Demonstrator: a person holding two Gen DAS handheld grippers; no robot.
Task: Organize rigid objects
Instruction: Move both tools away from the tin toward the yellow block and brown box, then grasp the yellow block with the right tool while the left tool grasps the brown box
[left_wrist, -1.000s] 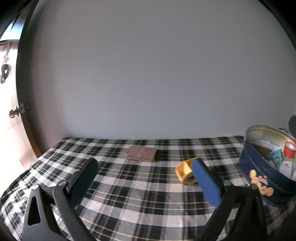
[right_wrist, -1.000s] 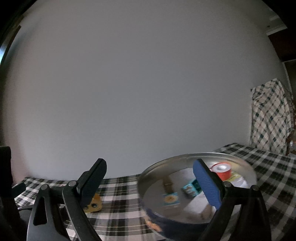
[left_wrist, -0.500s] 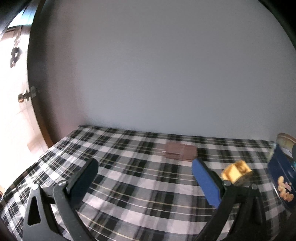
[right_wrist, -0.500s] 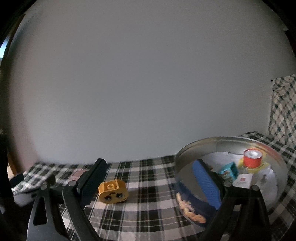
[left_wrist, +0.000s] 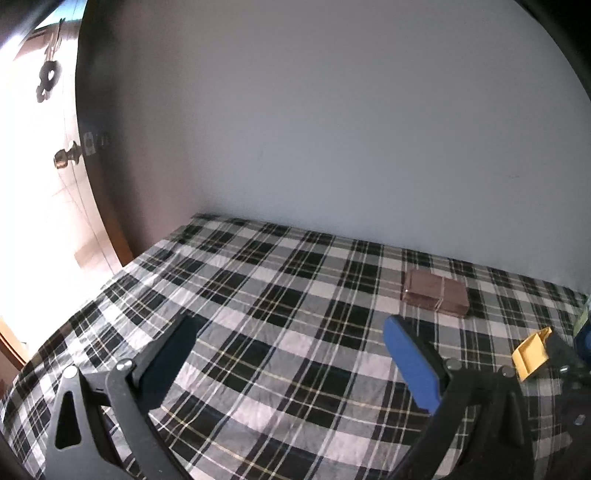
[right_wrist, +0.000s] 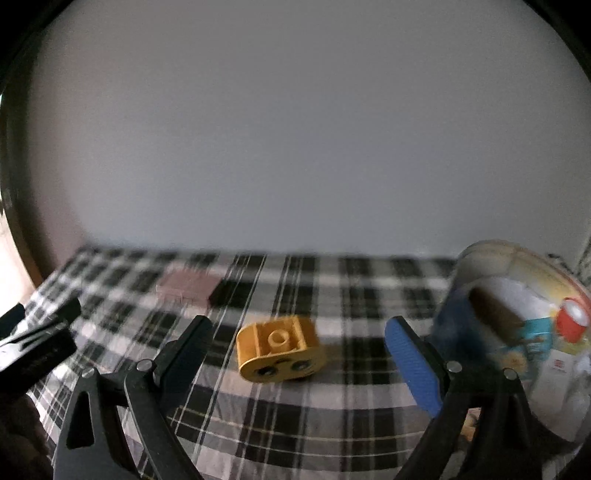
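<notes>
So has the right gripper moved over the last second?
Yes. The right gripper has swung left: the blue tin that sat between its fingers is now at its right, and the yellow block lies between them.

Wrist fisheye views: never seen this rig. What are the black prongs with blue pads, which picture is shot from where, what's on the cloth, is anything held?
No robot arm here: a person carries a two-finger gripper in each hand, and a fisheye camera on each looks forward along its fingers. The prongs are those fingers.

One picture looks out from the left gripper, the other from the right gripper. Both are open and hold nothing.

On the plaid cloth lies a flat brown box near the wall. A yellow toy block lies on the cloth ahead of the right gripper, in line with the gap between its fingers. To its right stands an open blue tin already holding small items, among them a red roll.
</notes>
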